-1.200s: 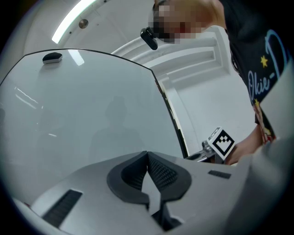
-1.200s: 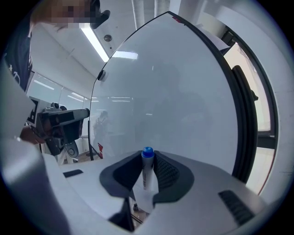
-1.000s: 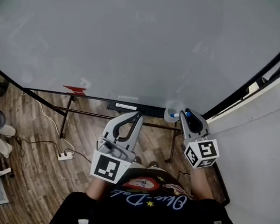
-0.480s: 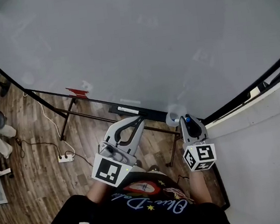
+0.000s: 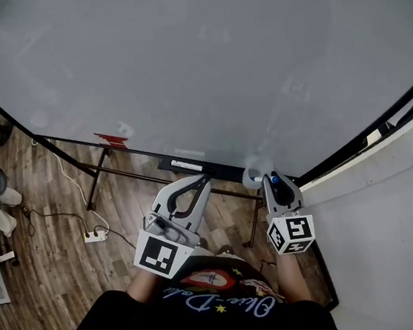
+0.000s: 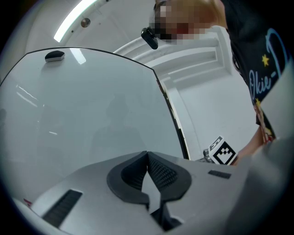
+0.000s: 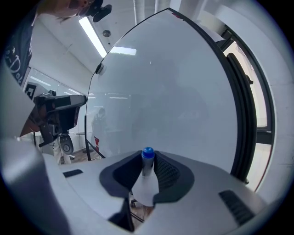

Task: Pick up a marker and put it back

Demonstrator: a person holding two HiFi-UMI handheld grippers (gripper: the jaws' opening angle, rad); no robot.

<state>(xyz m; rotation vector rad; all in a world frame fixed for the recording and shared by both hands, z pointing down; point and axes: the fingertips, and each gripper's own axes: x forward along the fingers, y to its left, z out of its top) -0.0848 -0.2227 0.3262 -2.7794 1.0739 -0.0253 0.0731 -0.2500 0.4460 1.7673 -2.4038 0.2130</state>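
A: State of right gripper (image 7: 147, 161)?
B: Clamped on a blue-capped marker (image 7: 147, 158), cap pointing at the whiteboard (image 7: 174, 92), lower middle of frame.
A: And left gripper (image 6: 148, 159)?
B: Closed, tips meeting, nothing between; lower centre.

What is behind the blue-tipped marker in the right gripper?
Behind the marker, gripped in the right gripper, stands the whiteboard. The jaws cover the marker's lower barrel, so its other end cannot be seen.

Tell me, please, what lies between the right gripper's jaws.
A blue-capped marker stands between the right gripper's jaws, gripped there and pointing toward the whiteboard; the right gripper view shows it.
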